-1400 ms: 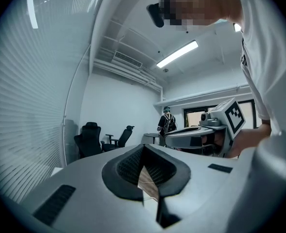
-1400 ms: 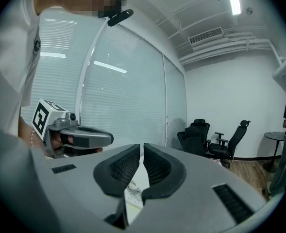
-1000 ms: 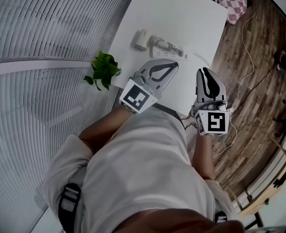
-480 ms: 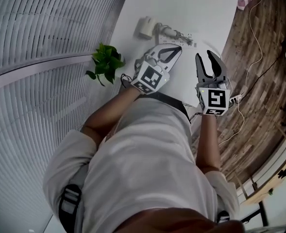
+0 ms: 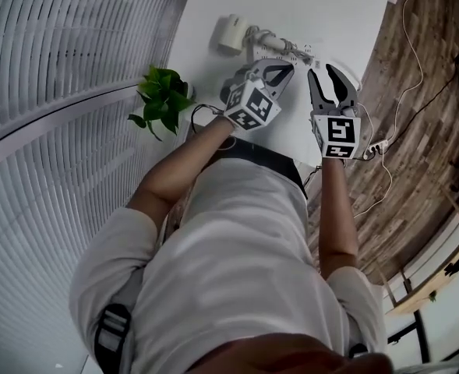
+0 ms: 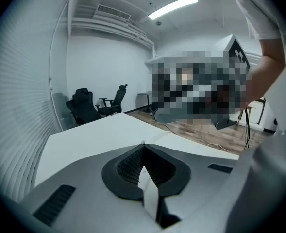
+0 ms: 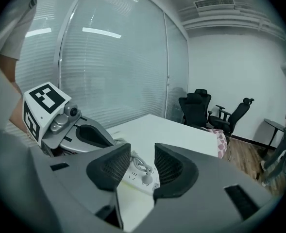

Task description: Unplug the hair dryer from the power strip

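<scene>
A cream hair dryer (image 5: 231, 34) lies at the far side of the white table (image 5: 323, 6). Beside it is the white power strip (image 5: 280, 50), with a white plug and a coiled cord on it. My left gripper (image 5: 289, 68) is shut and empty, its tips just short of the strip. To its right, my right gripper (image 5: 323, 73) is opening with nothing between the pads. Through that gap, the right gripper view shows the strip (image 7: 139, 174) and its plug (image 7: 145, 180) ahead on the table. The left gripper view shows shut jaws (image 6: 143, 147) over bare tabletop.
A small green potted plant (image 5: 160, 101) stands at the table's left edge by the slatted glass wall (image 5: 65, 92). Wood floor with loose cables (image 5: 393, 123) lies to the right. Office chairs (image 7: 201, 108) stand past the table's far end.
Both grippers have sunk and moved forward to the power strip. The right gripper's jaws, shut a second ago, now stand apart. The left gripper stays shut.
</scene>
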Tool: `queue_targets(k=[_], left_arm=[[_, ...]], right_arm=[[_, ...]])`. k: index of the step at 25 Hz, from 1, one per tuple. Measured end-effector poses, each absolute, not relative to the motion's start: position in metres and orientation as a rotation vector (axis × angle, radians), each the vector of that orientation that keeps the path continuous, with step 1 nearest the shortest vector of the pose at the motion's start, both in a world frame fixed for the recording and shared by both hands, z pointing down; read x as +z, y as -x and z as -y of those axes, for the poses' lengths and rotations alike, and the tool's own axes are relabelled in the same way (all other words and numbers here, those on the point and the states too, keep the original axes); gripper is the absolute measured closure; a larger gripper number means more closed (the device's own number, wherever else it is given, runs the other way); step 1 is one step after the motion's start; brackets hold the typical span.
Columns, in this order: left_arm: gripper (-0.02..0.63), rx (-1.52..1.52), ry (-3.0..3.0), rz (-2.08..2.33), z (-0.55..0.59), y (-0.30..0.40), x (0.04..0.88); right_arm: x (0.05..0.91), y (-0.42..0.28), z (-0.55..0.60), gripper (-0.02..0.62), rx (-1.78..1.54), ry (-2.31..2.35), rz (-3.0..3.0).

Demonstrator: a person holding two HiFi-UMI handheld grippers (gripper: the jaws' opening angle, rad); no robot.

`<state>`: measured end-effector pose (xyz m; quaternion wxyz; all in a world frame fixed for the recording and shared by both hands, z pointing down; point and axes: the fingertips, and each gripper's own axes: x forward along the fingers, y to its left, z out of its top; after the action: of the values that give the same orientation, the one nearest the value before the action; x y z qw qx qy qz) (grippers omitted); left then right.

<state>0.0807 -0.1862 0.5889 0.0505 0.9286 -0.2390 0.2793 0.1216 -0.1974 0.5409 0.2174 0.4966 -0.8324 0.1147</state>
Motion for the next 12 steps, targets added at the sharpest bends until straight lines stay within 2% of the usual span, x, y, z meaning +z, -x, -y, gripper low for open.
queue_targets(k=[12], left_arm=[[0.584, 1.089, -2.823, 0.662, 0.196, -0.092, 0.665]], right_arm=[[0.634, -0.123, 0.219, 0.440, 0.334, -1.248, 2.185]])
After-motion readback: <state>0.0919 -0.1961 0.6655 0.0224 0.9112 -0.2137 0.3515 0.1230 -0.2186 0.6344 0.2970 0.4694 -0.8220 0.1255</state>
